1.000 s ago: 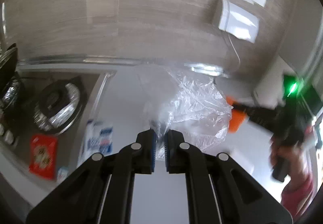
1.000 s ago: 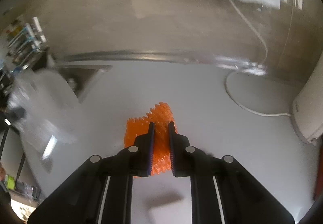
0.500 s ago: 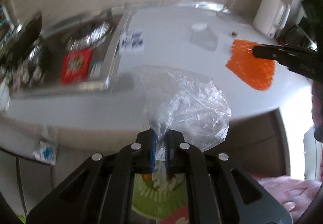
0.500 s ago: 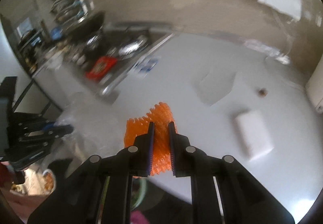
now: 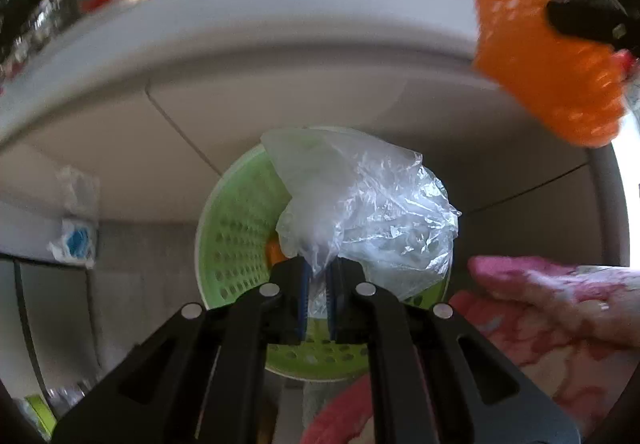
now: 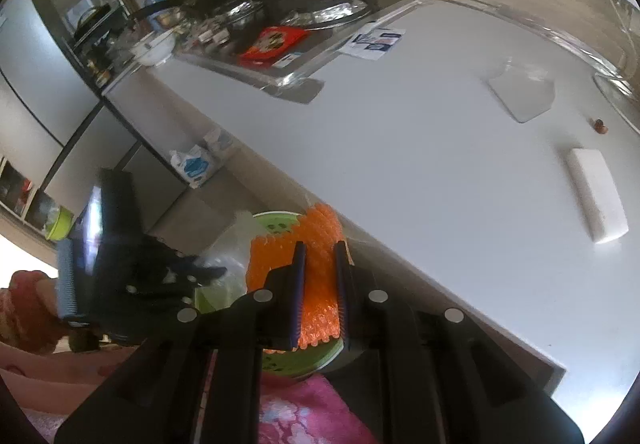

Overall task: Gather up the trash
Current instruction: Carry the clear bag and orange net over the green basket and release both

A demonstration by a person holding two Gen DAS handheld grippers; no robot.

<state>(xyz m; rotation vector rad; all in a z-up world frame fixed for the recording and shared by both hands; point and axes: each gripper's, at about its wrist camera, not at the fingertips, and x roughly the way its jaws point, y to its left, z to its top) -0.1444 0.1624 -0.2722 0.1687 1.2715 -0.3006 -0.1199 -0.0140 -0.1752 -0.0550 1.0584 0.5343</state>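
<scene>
My left gripper (image 5: 316, 272) is shut on a crumpled clear plastic bag (image 5: 372, 200), which hangs right above a green perforated bin (image 5: 232, 236) on the floor in front of the counter. Something orange lies inside the bin. My right gripper (image 6: 319, 264) is shut on an orange bubble-wrap sheet (image 6: 316, 244), held over the counter's edge with the green bin (image 6: 276, 224) below it. The left wrist view shows that orange sheet (image 5: 548, 72) at the upper right, higher than the bag. The left gripper (image 6: 200, 272) with its bag appears at the lower left of the right wrist view.
On the white counter (image 6: 420, 132) lie a white block (image 6: 596, 200), a clear flat packet (image 6: 520, 92), a small brown bit (image 6: 600, 126) and a blue-white packet (image 6: 376, 38). A red packet (image 6: 276, 42) sits by the stove. A plastic bag (image 6: 196, 160) hangs at the cabinet. Pink clothing (image 5: 560, 304) is close by.
Both grippers have swung off the counter and tipped downward. The bag now hangs over the green bin, and the orange sheet has come to the counter's edge above it.
</scene>
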